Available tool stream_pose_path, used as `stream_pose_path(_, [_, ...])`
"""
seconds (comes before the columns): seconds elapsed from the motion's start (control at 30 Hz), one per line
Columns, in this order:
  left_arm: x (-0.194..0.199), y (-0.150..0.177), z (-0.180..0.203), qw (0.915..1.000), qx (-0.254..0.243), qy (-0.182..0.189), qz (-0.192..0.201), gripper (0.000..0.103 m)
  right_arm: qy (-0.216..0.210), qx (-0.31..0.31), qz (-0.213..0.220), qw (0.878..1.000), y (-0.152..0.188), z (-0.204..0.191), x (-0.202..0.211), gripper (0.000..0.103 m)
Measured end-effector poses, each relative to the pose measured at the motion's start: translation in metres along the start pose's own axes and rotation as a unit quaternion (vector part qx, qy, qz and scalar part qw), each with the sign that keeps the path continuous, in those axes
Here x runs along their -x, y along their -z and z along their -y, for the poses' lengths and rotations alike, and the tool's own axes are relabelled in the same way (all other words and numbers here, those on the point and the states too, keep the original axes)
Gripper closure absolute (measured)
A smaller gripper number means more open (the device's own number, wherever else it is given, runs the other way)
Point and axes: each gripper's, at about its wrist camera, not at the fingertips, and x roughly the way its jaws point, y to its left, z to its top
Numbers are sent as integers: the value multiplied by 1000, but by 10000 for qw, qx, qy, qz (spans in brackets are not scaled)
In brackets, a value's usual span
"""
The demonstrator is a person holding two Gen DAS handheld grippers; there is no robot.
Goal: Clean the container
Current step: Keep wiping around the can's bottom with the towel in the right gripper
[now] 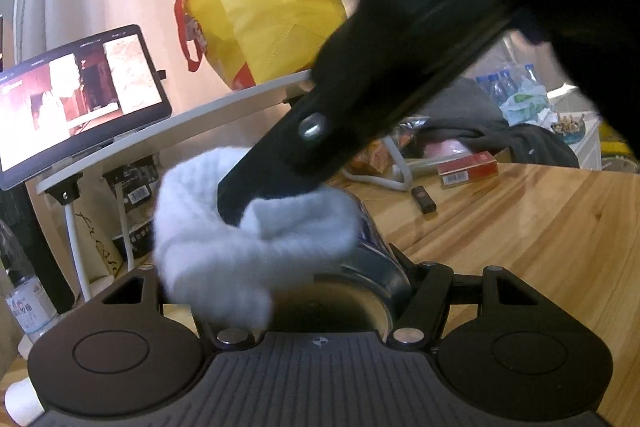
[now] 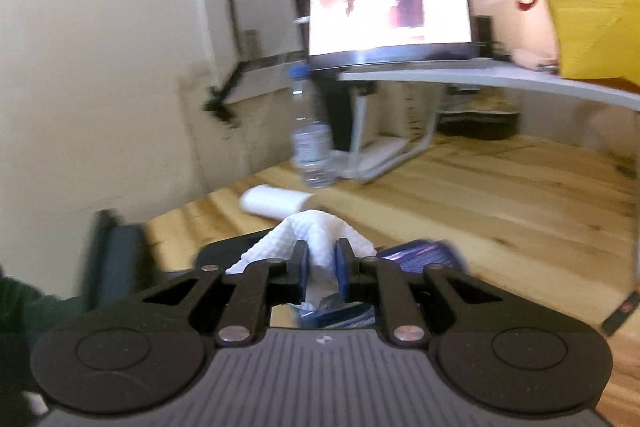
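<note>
A dark blue metal container (image 1: 380,259) lies on its side between the fingers of my left gripper (image 1: 280,267), which is shut on it, with its open mouth facing the camera. My right gripper (image 1: 240,203) reaches in from the upper right and presses a white paper towel (image 1: 240,247) against the container's rim and side. In the right wrist view my right gripper (image 2: 322,263) is shut on the white paper towel (image 2: 316,231), with the blue container (image 2: 420,255) just beneath it. The towel hides my left gripper's left fingertip.
The wooden table (image 1: 540,247) carries a red packet (image 1: 468,167), a small black lighter (image 1: 424,199) and a white roll (image 2: 272,203). A water bottle (image 2: 312,147) stands by a white raised shelf (image 1: 200,115) bearing a lit screen (image 1: 80,99) and a yellow bag (image 1: 268,15).
</note>
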Motion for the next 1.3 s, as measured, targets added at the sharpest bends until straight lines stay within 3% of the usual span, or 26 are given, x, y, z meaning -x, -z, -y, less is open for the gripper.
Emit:
stream_pose_path(0.13, [0, 0, -3, 10000, 74, 0, 6, 36, 98, -18, -7, 10000, 3, 3, 8, 86])
stream_pose_path(0.27, [2, 0, -2, 10000, 33, -23, 46, 36, 910, 63, 121, 9958, 3, 28, 6, 86])
stream_pose_path(0.4, [3, 0, 6, 9998, -197, -31, 85, 36, 1271, -92, 312, 9914, -2, 53, -7, 86])
stream_pose_path(0.63, [6, 0, 25, 9966, -797, -80, 210, 36, 628, -299, 297, 9971, -2, 42, -21, 86])
stream_pose_path(0.9, [5, -1, 15, 9984, -533, -83, 146, 36, -63, -370, 231, 9990, 7, 13, 6, 86])
stream_pose_path(1.07, [5, -1, 7, 9993, -330, -100, 144, 36, 251, -236, 120, 9993, 10, 17, 23, 86])
stream_pose_path(1.3, [6, -1, 2, 9997, -194, -81, 153, 36, 1132, -417, 37, 9927, 15, 67, 9, 86])
